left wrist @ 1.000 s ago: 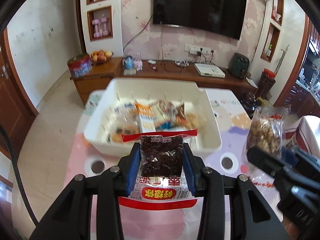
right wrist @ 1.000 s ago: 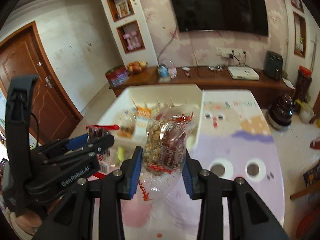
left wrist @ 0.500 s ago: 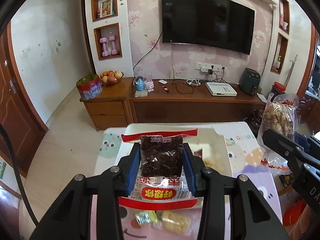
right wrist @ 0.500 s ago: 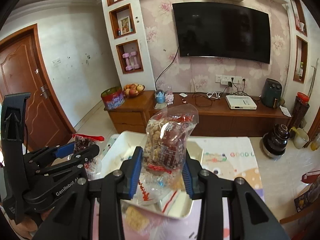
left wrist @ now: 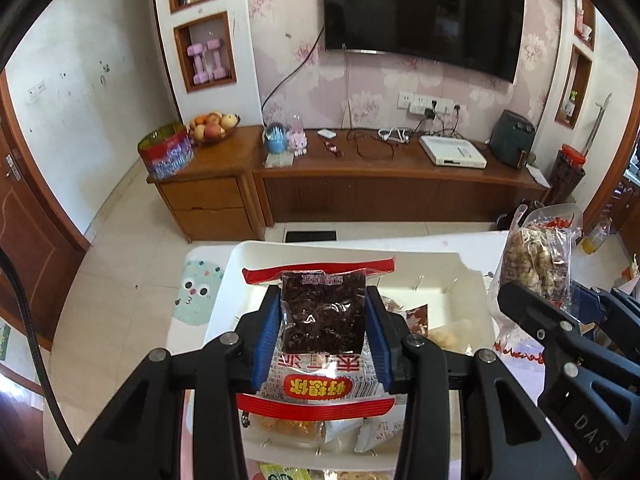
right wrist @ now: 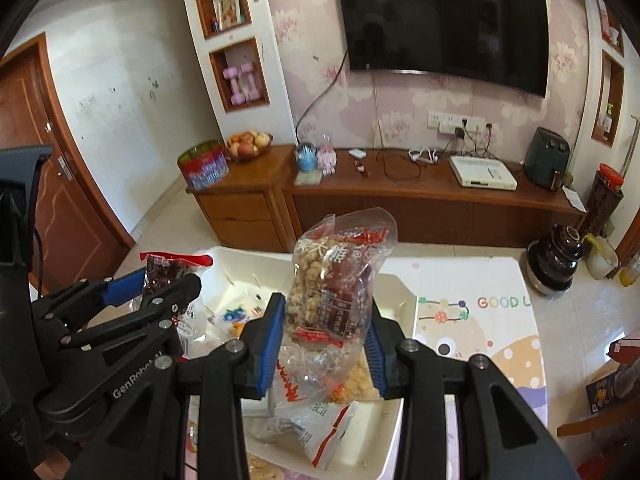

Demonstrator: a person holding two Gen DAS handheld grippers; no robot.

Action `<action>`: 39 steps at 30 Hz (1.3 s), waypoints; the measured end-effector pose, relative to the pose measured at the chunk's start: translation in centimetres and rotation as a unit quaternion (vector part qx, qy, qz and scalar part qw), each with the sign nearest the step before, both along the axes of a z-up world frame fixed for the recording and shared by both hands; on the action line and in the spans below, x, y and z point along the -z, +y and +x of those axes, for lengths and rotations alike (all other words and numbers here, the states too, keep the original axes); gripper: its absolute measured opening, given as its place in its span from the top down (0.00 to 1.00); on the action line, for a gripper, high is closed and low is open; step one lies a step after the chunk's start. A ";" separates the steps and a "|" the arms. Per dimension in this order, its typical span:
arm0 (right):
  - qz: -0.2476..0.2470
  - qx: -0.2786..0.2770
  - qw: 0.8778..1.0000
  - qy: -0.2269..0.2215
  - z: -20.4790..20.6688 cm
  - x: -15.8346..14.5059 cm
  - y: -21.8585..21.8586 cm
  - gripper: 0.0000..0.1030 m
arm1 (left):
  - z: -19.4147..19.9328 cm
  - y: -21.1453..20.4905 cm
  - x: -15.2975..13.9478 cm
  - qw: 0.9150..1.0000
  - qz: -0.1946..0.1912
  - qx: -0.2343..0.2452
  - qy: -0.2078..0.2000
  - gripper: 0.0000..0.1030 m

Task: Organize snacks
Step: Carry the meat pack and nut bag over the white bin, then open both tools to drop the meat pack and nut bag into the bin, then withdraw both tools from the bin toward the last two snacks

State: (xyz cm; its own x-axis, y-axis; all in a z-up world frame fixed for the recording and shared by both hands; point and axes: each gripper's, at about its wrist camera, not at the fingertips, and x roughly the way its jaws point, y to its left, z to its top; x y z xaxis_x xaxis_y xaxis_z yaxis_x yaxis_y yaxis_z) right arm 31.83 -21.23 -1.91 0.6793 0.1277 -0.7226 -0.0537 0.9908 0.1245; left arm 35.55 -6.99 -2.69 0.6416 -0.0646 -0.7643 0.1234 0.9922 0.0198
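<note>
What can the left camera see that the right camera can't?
Only the left wrist view shows the dark snack packet face-on between the left gripper fingers. Only the right wrist view shows the clear puffed-snack bag face-on in the right gripper, plus the GOOD lettering on the table mat. Both show the white bin, the TV and the fruit bowl.

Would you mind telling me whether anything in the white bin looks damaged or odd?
Yes: the white bin's far wall has a jagged broken notch in its rim near the right corner. The snack packets inside lie jumbled rather than sorted.
</note>
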 end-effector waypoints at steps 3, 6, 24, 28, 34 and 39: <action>-0.002 0.000 1.000 0.016 1.0 1.6 0.2 0.64 | 1.2 -0.1 1.6 1.000 0.003 -0.002 0.011 0.62; -0.002 -0.003 0.999 0.032 1.9 3.1 0.3 0.64 | 2.1 -0.1 3.1 1.000 0.006 -0.004 0.022 0.62; -0.014 -0.014 0.994 0.105 2.3 9.0 0.6 0.55 | 3.0 0.7 9.3 0.997 0.026 -0.010 0.073 0.19; -0.015 -0.015 0.994 0.106 2.1 8.9 0.6 0.55 | 2.0 0.6 9.1 0.998 0.012 -0.004 0.063 0.19; -0.017 -0.014 0.995 0.100 1.0 8.4 0.6 0.55 | 0.4 0.2 8.0 0.999 0.018 0.005 0.043 0.19; -0.024 -0.007 0.996 0.091 -0.3 7.4 0.4 0.55 | -1.2 0.7 6.5 1.000 0.004 0.009 0.025 0.19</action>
